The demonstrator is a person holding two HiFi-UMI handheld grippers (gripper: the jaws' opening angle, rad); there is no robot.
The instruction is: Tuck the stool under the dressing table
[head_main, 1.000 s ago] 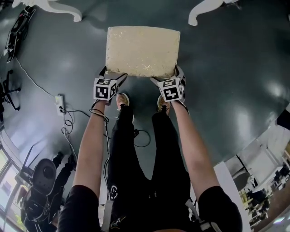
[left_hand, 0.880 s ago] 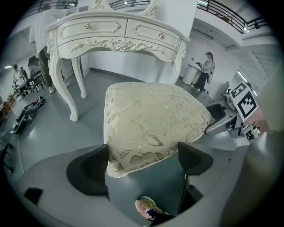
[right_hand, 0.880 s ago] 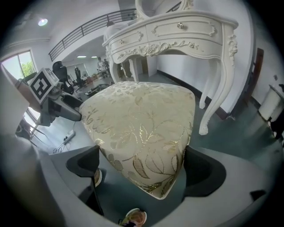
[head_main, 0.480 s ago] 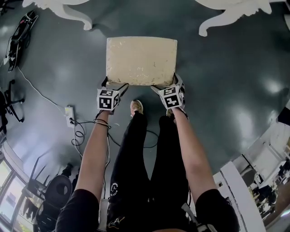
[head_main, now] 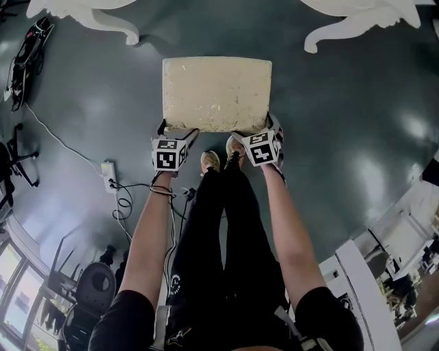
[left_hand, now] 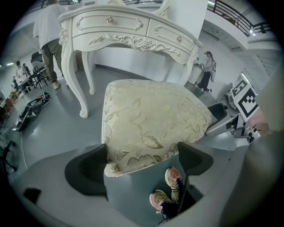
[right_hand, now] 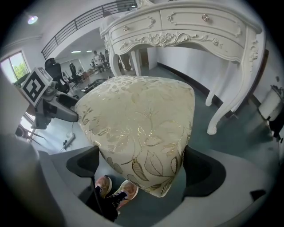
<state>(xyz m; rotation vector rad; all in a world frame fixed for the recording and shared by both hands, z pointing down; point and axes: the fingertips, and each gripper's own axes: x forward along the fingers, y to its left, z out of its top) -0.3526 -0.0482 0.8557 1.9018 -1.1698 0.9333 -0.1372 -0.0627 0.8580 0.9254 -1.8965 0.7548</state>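
Observation:
The stool (head_main: 216, 92) has a cream cushion with gold leaf patterns and is held off the dark floor. My left gripper (head_main: 177, 130) is shut on its near left corner, and my right gripper (head_main: 255, 129) is shut on its near right corner. In the left gripper view the cushion (left_hand: 151, 119) fills the span between the jaws of the left gripper (left_hand: 142, 162). The right gripper view shows the cushion (right_hand: 142, 124) wedged the same way in the right gripper (right_hand: 140, 166). The white carved dressing table (left_hand: 133, 31) (right_hand: 186, 26) stands just beyond, its legs (head_main: 103, 20) at the head view's top.
A power strip (head_main: 108, 171) with cables lies on the floor at left, a black case (head_main: 24, 48) farther left. An office chair (head_main: 89, 295) is at lower left, a white desk (head_main: 363, 281) at lower right. The person's shoes (head_main: 210, 161) sit below the stool. People (left_hand: 206, 66) stand behind.
The person has stepped forward with the stool held in both grippers. The dressing table's legs have come further into view and are nearer the stool.

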